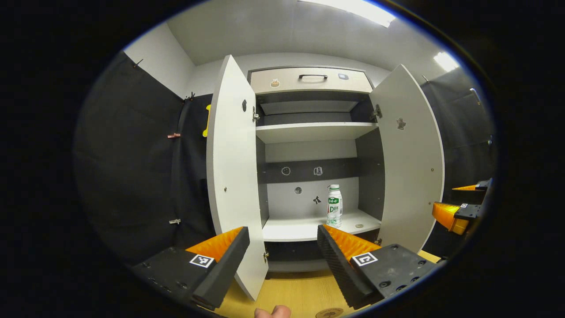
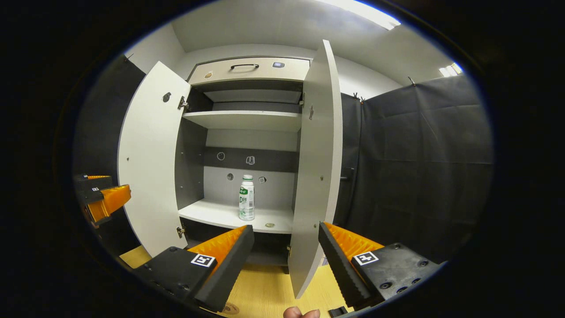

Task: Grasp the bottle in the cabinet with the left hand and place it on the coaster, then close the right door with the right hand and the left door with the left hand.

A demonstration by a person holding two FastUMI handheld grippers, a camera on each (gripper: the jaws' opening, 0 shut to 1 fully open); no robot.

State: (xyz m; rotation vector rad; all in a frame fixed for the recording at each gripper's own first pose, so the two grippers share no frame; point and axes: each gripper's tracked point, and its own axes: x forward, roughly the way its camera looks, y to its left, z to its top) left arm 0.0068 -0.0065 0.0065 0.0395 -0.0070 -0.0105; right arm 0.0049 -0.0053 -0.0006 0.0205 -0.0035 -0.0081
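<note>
- Here, the left gripper (image 1: pixel 282 247) is seen with its fingers spread wide, nothing being held or touched between them.
- The right gripper (image 2: pixel 286 247) is likewise spread wide and holds nothing.
- In the left gripper view, the bottle (image 1: pixel 334 206) is found upright on the lower shelf (image 1: pixel 291 229) of the cabinet (image 1: pixel 309 79), toward 1 o'clock from the gap between the fingers, well apart from them.
- In the right gripper view, the same bottle (image 2: pixel 246 197) is seen toward 11 o'clock from the gap.
- Both doors are left open: the left door (image 1: pixel 231 176) at 10 o'clock and the right door (image 1: pixel 408 159) at 2 o'clock in the left gripper view.
- The right door's edge (image 2: pixel 315 168) is lined up just above the right gripper's gap, without contact.
- The coaster (image 1: pixel 329 313) is cut off at 6 o'clock on the table (image 1: pixel 291 291); only its upper rim can be made out.
- A fingertip (image 1: pixel 273 312) is partly cut off at the bottom edge.
- A small round thing on the shelf beside the bottle cannot be identified.
- The bottle's foot is partly hidden behind the left gripper's right finger.
</note>
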